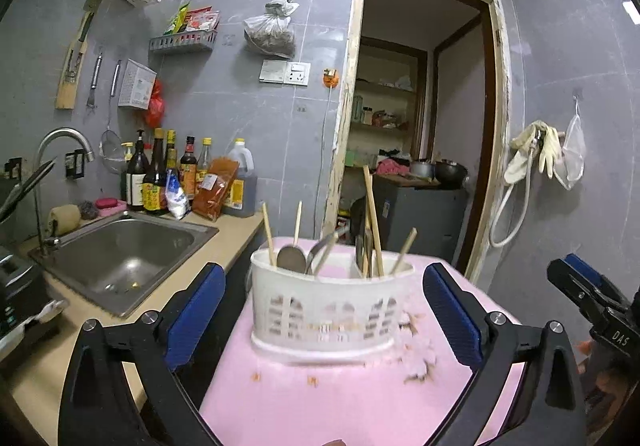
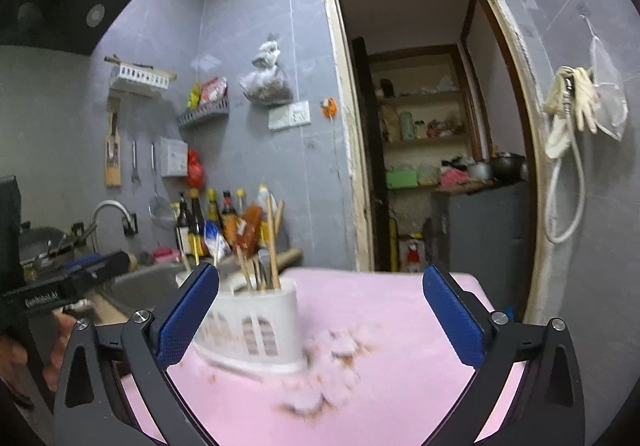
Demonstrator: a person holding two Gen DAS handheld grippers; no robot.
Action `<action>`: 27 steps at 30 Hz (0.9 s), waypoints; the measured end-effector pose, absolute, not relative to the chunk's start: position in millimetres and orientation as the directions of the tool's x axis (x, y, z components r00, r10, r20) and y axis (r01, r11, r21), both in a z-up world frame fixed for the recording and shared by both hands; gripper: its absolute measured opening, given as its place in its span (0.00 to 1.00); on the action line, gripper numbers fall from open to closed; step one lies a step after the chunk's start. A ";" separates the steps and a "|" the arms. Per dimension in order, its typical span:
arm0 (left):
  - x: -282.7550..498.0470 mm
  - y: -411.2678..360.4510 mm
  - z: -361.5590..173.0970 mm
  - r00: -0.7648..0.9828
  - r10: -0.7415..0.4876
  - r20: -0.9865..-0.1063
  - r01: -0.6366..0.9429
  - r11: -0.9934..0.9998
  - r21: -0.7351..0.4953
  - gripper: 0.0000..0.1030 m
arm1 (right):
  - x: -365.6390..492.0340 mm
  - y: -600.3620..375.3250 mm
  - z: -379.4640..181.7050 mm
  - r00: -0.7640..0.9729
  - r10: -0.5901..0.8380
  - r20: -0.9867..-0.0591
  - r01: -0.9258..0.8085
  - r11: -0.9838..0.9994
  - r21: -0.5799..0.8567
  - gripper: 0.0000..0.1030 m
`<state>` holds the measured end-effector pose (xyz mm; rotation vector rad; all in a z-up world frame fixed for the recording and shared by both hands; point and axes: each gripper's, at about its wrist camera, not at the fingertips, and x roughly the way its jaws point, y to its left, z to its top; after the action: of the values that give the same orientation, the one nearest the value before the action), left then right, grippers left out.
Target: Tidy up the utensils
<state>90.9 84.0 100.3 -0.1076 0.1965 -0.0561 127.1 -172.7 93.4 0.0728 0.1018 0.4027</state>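
A white slotted utensil holder (image 1: 328,306) stands on a pink surface (image 1: 320,402). It holds metal spoons (image 1: 291,257) on its left side and wooden chopsticks (image 1: 373,222) on its right. My left gripper (image 1: 324,306) is open, its blue pads wide apart on either side of the holder without touching it. In the right wrist view the holder (image 2: 256,326) sits just beyond the left blue pad (image 2: 188,318) of my right gripper (image 2: 320,322), which is open and empty. The right gripper (image 1: 588,298) also shows at the right edge of the left wrist view.
A steel sink (image 1: 124,258) with a tap (image 1: 64,142) lies to the left, with sauce bottles (image 1: 160,178) behind it on the beige counter (image 1: 236,230). Crumbled scraps (image 1: 416,350) litter the pink surface beside the holder. An open doorway (image 1: 420,118) is behind.
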 end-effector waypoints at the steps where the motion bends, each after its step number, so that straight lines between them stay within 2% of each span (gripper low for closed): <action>1: 85.2 81.7 97.9 0.978 -0.061 -0.199 0.041 0.994 -0.102 0.95 | 121.3 -176.3 91.1 0.918 0.384 -0.103 -0.376 0.923 0.087 1.00; 11: 39.2 66.0 62.1 0.970 -0.016 -0.242 0.008 0.999 -0.036 0.95 | 63.7 -204.0 65.9 0.931 0.308 -0.197 -0.294 0.951 0.094 1.00; 18: 19.2 64.9 37.5 0.963 -0.024 -0.268 0.005 0.997 -0.071 0.95 | 35.2 -207.4 54.8 0.945 0.270 -0.183 -0.256 0.962 0.096 1.00; 27: 11.0 65.4 34.7 0.963 -0.016 -0.270 -0.003 0.998 -0.070 0.95 | 26.0 -195.9 48.3 0.947 0.260 -0.188 -0.256 0.965 0.047 1.00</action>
<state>11.0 65.4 34.7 -0.0702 0.2743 -0.0063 26.0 -195.9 48.3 0.0225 0.1946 0.2630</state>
